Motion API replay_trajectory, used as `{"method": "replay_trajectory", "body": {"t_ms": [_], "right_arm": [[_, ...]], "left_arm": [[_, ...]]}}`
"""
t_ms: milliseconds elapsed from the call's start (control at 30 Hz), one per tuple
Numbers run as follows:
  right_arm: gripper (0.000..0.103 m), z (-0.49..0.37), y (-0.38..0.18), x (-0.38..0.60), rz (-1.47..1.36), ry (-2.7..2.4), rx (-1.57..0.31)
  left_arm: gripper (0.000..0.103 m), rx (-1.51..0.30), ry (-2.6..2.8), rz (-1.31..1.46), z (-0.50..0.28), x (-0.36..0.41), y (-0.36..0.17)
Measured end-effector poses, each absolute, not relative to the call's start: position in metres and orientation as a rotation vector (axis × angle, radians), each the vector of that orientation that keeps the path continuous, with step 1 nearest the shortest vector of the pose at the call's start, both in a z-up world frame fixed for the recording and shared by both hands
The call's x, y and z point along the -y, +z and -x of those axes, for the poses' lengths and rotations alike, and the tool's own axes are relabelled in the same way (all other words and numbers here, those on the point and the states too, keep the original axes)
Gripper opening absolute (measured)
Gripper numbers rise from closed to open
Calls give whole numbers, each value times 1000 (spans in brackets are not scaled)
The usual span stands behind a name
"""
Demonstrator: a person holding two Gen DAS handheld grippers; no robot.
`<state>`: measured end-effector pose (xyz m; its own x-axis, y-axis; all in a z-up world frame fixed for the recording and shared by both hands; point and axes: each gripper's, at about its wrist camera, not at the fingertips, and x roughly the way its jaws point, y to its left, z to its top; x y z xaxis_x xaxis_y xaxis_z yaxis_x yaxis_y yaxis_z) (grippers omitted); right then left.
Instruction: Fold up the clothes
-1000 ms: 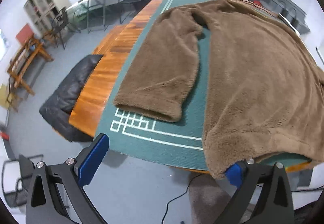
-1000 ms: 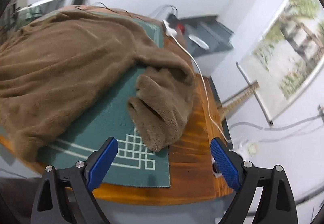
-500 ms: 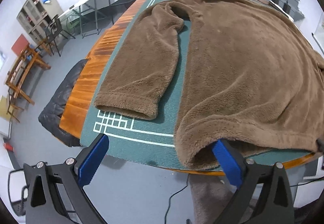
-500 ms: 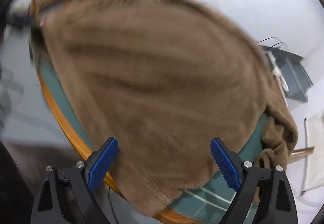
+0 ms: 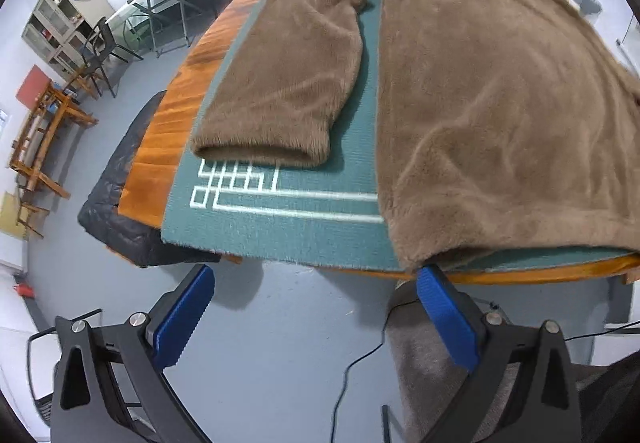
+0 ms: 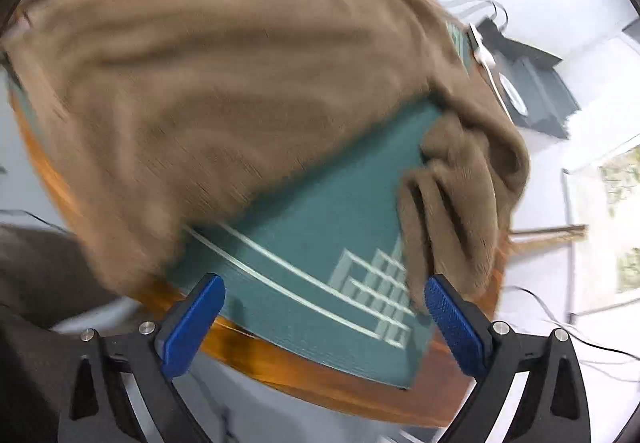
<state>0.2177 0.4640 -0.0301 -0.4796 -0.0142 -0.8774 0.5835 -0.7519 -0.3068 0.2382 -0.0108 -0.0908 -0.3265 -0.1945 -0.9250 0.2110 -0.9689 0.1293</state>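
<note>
A brown fleece sweater [image 5: 488,103] lies spread on a green mat [image 5: 304,235] over a wooden table [image 5: 160,131]. Its left sleeve [image 5: 288,83] lies flat beside the body, cuff towards me. In the right wrist view the sweater body [image 6: 208,75] is motion-blurred and its right sleeve [image 6: 460,195] lies crumpled by the table's right edge. My left gripper [image 5: 316,283] is open just off the table's near edge, its right fingertip [image 5: 432,283] under the hem corner. My right gripper [image 6: 324,291] is open over the mat's near corner, holding nothing.
A black padded seat [image 5: 116,203] stands at the table's left side. Chairs [image 5: 100,55], a cabinet [image 5: 64,15] and a wooden rack [image 5: 40,139] stand further left. A cable [image 5: 360,363] runs across the grey floor. A white cord [image 6: 492,71] runs along the table's right.
The right gripper swung fast, first left over the sweater body, then back towards the crumpled right sleeve. The left gripper drew back and lower from the hem. Both stayed open.
</note>
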Motion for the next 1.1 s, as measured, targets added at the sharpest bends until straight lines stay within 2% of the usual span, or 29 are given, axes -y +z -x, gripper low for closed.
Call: {"method": "replay_trajectory", "body": {"t_ms": [133,233,333,433,600,767,900,1100], "right_arm": [[102,-202,-13,-427,-1282,-2249,-534],[102,-190,-17,-395,-1279,-2135,-375],[102,-185,-42,-369,-1333,-2031,-475],[102,-190,-69,-378,-1420,-1932,-653],[102,-185,-71,-433,-1543,-1892,-673],[103,-176,-75,-456,-1629,-1910,-629],[103,-170,-65,-445,-1620,-1959,-649],[103,-126,-28,-408,-1453,-2119,-445]], "left_arm": [[102,-90,-2476,-1557,-214,9,-63],[102,-132,-2550,-1551,-181,-7,-61],[102,-50,-2581,-1600,-157,-32,-76],[102,52,-2577,-1669,-143,-54,-96],[102,97,-2497,-1785,-141,-52,-127],[102,-117,-2459,-1858,-131,-23,-132],[102,-131,-2501,-1790,-104,-11,-110],[102,-130,-2487,-1725,-8,-6,-78]]}}
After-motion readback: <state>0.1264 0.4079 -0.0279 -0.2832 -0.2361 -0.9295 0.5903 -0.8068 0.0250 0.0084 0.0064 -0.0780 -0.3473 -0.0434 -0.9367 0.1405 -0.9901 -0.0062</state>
